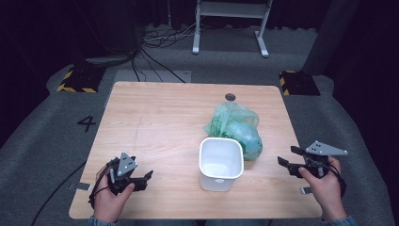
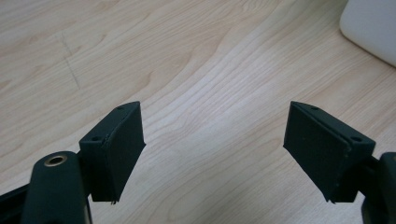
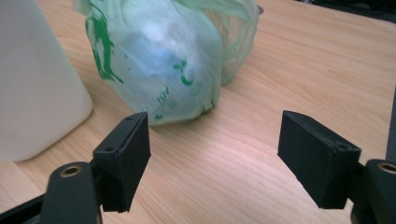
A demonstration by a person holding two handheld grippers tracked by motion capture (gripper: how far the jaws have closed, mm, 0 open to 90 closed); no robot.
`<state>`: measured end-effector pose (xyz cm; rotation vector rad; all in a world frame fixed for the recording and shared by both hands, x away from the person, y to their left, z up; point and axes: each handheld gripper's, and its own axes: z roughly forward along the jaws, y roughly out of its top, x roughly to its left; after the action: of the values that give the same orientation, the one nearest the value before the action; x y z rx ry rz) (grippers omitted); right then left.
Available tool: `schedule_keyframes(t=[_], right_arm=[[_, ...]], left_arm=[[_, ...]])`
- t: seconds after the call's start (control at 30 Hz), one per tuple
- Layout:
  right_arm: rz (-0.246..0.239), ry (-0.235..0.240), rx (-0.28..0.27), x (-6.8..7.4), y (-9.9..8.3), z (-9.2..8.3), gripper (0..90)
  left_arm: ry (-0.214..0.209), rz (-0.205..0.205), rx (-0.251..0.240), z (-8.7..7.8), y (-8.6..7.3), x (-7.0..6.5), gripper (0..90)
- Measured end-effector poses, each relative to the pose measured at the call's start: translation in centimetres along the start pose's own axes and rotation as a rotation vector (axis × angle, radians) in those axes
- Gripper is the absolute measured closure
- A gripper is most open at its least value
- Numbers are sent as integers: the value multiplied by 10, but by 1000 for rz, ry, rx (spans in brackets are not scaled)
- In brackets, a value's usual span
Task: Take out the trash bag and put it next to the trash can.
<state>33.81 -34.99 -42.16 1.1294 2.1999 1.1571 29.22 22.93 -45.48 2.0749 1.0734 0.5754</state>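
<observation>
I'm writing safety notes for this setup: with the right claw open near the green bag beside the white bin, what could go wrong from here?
1. The green bag is thin, crumpled film; the open right claw might pinch only loose plastic, so the bag could slip or tear.
2. The bag rests against the white bin; pulling it might nudge or tip the bin, which looks light and empty.
3. The left claw is open and apart from the bin, so nothing steadies it.

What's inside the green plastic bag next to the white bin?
Through the thin film of the green plastic bag, something pale blue and white shows as a rounded bulk. The bag hides its outline, so what it is cannot be told. The white bin beside it looks empty.
</observation>
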Motion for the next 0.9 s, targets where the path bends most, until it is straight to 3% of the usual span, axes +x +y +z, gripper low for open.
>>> schedule_keyframes(t=[0.6,0.73,0.9], right_arm=[[39,-27,45,-11,-47,10,201],[38,-33,55,-11,-57,14,201],[43,-44,63,-12,-69,17,199]], left_arm=[[16,-4,81,7,-31,21,184],[8,-34,92,8,-37,26,164],[12,-40,113,9,-45,30,164]])
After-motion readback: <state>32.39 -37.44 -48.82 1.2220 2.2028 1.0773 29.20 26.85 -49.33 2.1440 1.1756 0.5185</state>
